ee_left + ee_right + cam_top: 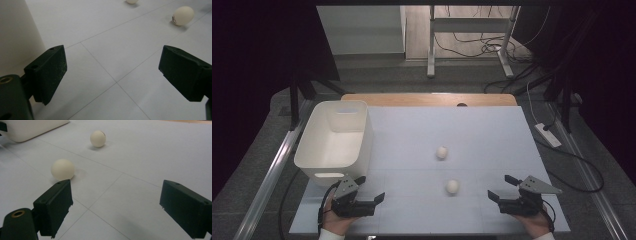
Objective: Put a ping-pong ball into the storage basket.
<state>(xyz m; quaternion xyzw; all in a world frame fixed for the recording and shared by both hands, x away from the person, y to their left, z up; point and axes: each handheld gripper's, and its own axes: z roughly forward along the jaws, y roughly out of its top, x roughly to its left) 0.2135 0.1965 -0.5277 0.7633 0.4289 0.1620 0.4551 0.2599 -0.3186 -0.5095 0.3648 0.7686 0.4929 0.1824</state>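
Observation:
Two cream eggs lie on the white table sheet (452,135): the near egg (452,186) (183,15) (62,169) and the far egg (441,152) (98,138) (131,1). A white plastic bin (334,140) (30,128) stands at the left with nothing inside. My left gripper (369,188) (112,75) rests near the front left, just below the bin, open with nothing between its jaws. At the front right my right gripper (500,187) (115,208) is open too, its jaws bare, the near egg a short way off to its left.
The bin wall (17,35) is close beside my left gripper. A wooden strip (429,99) edges the table's far side. Behind it stand a desk frame (472,40) and floor cables (562,150), with a power strip (548,135) at the right.

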